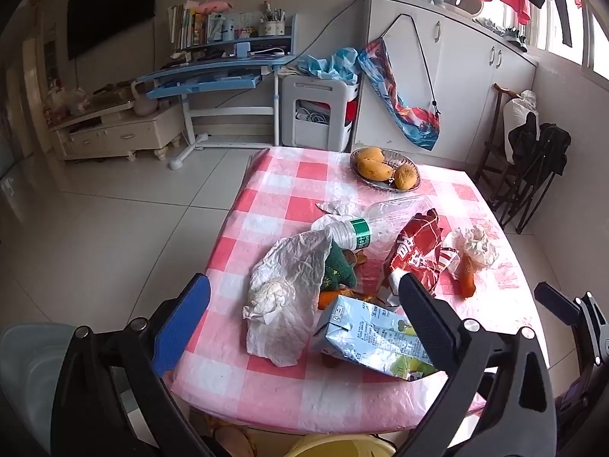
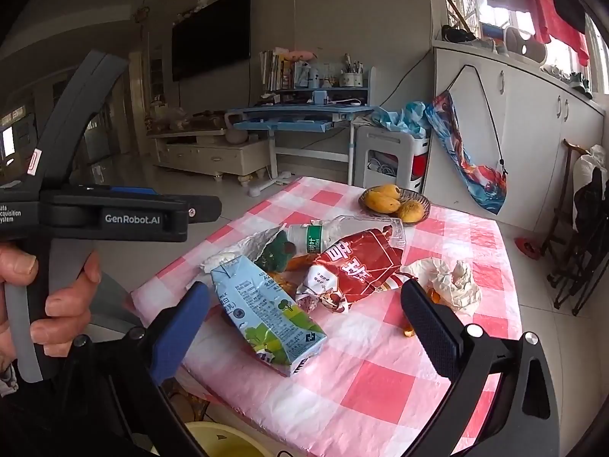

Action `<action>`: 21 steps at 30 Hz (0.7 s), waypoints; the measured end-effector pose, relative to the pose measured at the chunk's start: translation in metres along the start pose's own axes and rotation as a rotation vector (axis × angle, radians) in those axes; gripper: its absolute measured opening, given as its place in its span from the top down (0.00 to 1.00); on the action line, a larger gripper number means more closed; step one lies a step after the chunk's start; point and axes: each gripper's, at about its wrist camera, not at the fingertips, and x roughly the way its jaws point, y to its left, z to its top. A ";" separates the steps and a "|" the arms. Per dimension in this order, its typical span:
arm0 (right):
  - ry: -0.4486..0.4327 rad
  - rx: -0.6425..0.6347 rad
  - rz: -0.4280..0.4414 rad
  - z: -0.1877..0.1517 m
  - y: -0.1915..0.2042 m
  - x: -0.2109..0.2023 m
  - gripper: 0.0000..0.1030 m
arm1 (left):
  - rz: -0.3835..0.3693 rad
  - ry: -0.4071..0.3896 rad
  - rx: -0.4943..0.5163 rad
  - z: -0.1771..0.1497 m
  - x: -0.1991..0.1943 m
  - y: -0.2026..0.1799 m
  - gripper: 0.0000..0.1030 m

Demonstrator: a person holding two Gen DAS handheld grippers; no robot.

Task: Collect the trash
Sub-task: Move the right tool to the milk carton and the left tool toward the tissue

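We hold both grippers above the near edge of a table (image 1: 342,411) covered with a pink and white checked cloth. Our left gripper (image 1: 304,304) has its jaws spread wide with nothing between the pads, and it hangs over the pile of trash. Our right gripper (image 2: 304,316) is likewise wide apart and grips nothing; in its view we also see our left hand (image 2: 49,297) wrapped round the handle of the other tool.

The trash lies in a loose heap in the middle of the table. Nearest us is a flattened milk carton (image 1: 373,339), lying on its side. Just beside it, to the left, sits a crumpled white paper wrapper (image 1: 285,289). Behind them a clear plastic bottle (image 1: 365,228) lies on its side, touching a red snack bag (image 1: 415,255). To the right a wad of tissue (image 1: 475,243) rests beside some orange peel (image 1: 466,278).

At the far end a basket (image 1: 413,186) holds mangoes (image 1: 375,167).
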 end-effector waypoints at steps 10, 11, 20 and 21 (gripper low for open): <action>0.001 -0.029 0.014 -0.001 0.008 0.002 0.06 | 0.000 -0.007 0.005 -0.002 0.000 -0.001 0.07; 0.001 -0.030 0.015 -0.001 0.009 0.002 0.06 | -0.002 -0.006 0.001 -0.002 0.001 0.000 0.07; 0.007 -0.042 0.027 -0.002 0.014 0.004 0.06 | 0.000 -0.005 0.003 -0.002 0.001 -0.001 0.07; 0.007 -0.045 0.028 -0.002 0.014 0.004 0.06 | -0.001 -0.006 0.002 -0.002 0.001 -0.001 0.07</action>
